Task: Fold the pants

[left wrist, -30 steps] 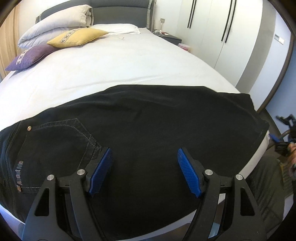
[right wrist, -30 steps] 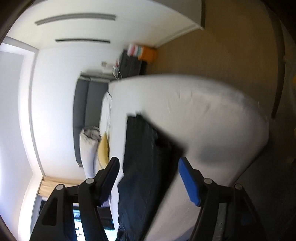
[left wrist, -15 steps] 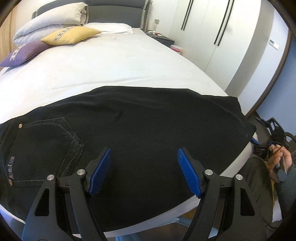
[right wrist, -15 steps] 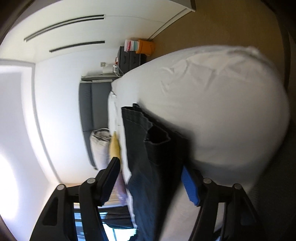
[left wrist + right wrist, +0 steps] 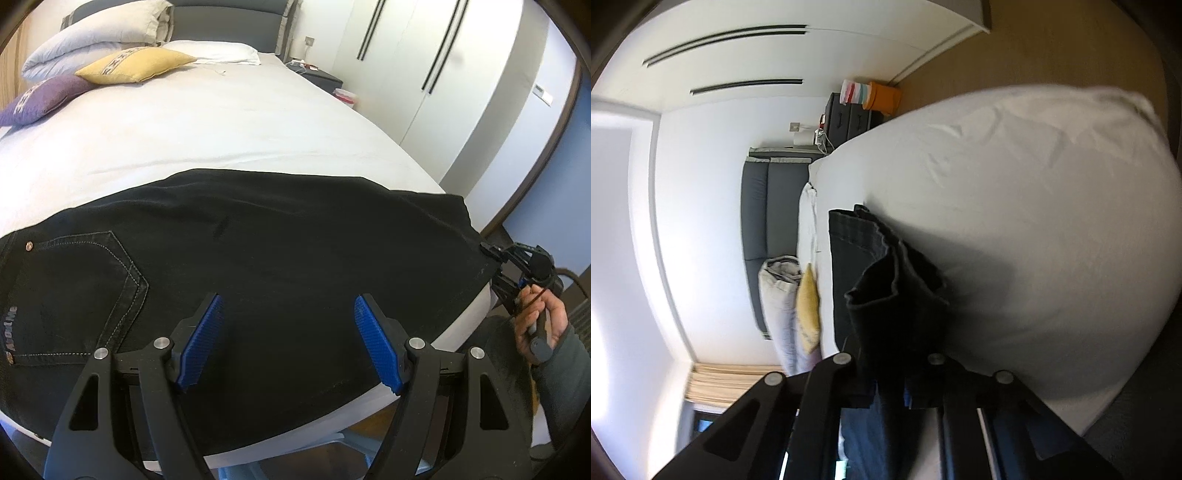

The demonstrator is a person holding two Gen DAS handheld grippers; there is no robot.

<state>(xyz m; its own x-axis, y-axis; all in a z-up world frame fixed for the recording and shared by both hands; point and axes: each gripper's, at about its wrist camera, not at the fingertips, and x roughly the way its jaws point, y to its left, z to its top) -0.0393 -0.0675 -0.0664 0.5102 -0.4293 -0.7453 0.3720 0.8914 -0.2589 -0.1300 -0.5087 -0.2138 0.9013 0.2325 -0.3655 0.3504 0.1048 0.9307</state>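
Right gripper (image 5: 890,391) went from wide open a second ago to clamped on the hem end of the black pants (image 5: 258,266). In the right wrist view the jaws met at bottom centre, with dark fabric bunched up and sticking out past the tips. In the left wrist view I saw the same gripper at the right edge, biting the pants' far corner, with the person's hand (image 5: 539,325) and a grey sleeve behind it.

Left gripper (image 5: 288,339) had not changed: jaws wide apart, holding nothing, hovering over the pants at lower centre. I couldn't tell whether its blue ribbed pads (image 5: 201,341) touched the cloth.

The pants were black denim, lying flat across the near end of the bed (image 5: 221,129) and filling the lower half of the left view. The back pocket with pale stitching and copper rivets sat at left. The near edge of the pants overhung the mattress edge.

The white sheet was smooth, with light wrinkles near the corner. Plenty of bare sheet lay beyond the pants, up to the yellow cushion (image 5: 136,66), purple cushion (image 5: 40,99) and pillows at upper left. The white wardrobe (image 5: 424,74) stood at upper right, well clear.
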